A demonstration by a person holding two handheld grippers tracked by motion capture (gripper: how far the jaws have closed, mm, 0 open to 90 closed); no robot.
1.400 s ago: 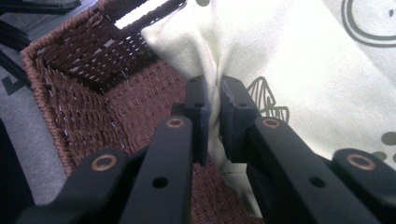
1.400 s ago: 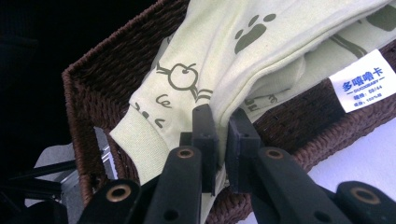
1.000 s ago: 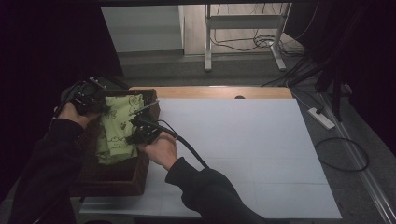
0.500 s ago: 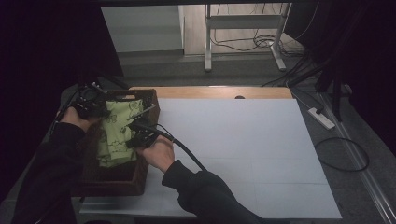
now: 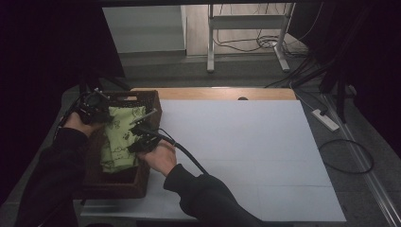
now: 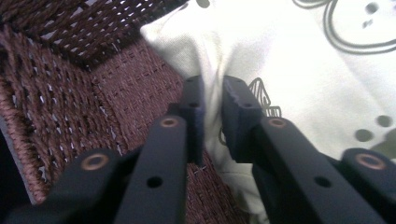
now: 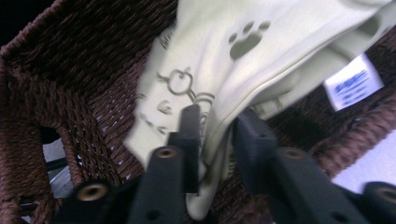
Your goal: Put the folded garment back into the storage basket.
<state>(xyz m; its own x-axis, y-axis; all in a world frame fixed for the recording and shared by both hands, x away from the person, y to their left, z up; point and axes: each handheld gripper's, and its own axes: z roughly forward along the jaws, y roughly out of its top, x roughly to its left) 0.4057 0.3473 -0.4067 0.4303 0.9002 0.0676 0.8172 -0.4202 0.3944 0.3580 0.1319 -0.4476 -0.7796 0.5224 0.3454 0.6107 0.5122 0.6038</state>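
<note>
We are working at a table [image 5: 246, 156] covered by a pale sheet, with a wooden strip showing along its far edge. The room around it is lying dark; beyond the table a metal stand [image 5: 246, 42] is standing on a light floor among loose cables, and a power strip [image 5: 325, 119] is lying on the floor to the right.

A brown woven basket [image 5: 142, 182] is sitting at the table's left end. The cloth [image 5: 120, 139], pale green with dark printed figures, is lying inside it, draped from the far end toward the near end.

The high view is giving us the layout: both hands are meeting over the basket. The left gripper view is adding the weave of the basket's inner corner and a fold of cloth [image 6: 280, 60] running up between the jaws. The right gripper view is showing a paw print, a white label [image 7: 353, 82] on the cloth, and pale table through gaps in the weave.

The left gripper [image 5: 94, 105] is reaching in at the basket's far left corner, jaws narrow and pinching the cloth edge [image 6: 212, 112]. The right gripper [image 5: 142, 135] is coming in over the basket's right wall, forearm angled up from the lower right, cable trailing back along the sleeve; its jaws are also narrow, clamped on a hanging fold [image 7: 217, 135].
</note>
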